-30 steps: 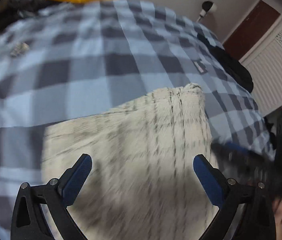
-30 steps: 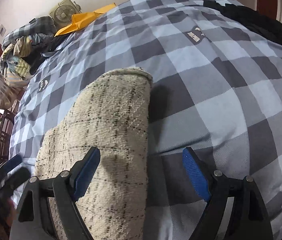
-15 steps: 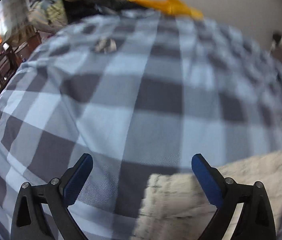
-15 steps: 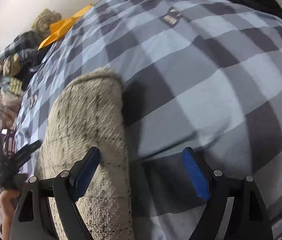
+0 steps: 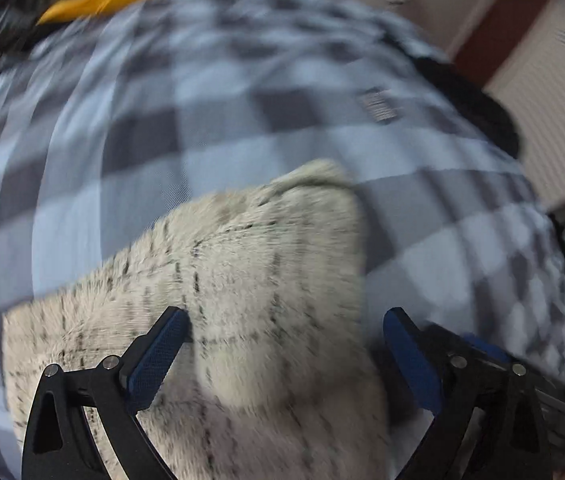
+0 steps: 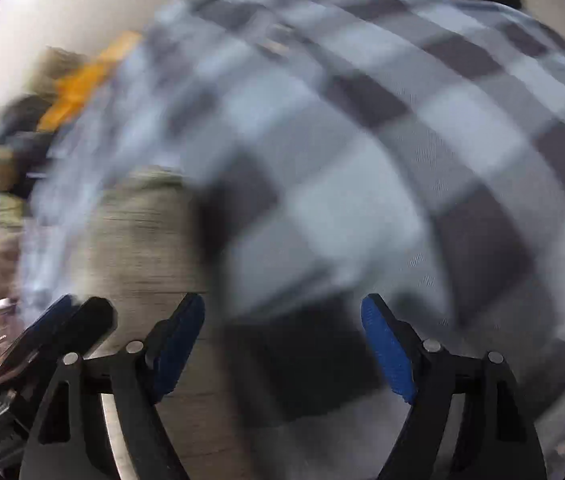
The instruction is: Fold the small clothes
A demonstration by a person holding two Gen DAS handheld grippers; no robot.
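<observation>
Each camera rides just behind its own tool and looks steeply down along the two fingers at the bed, close enough that the checked cover fills most of both views. The left view sits over the cream cloth, with the left tool framing it and the right tool's blue tip poking in at lower right. The right view faces the same way from further right, catching the cloth on its left, the left tool at lower left, and the same yellow item at the bed's far end.
</observation>
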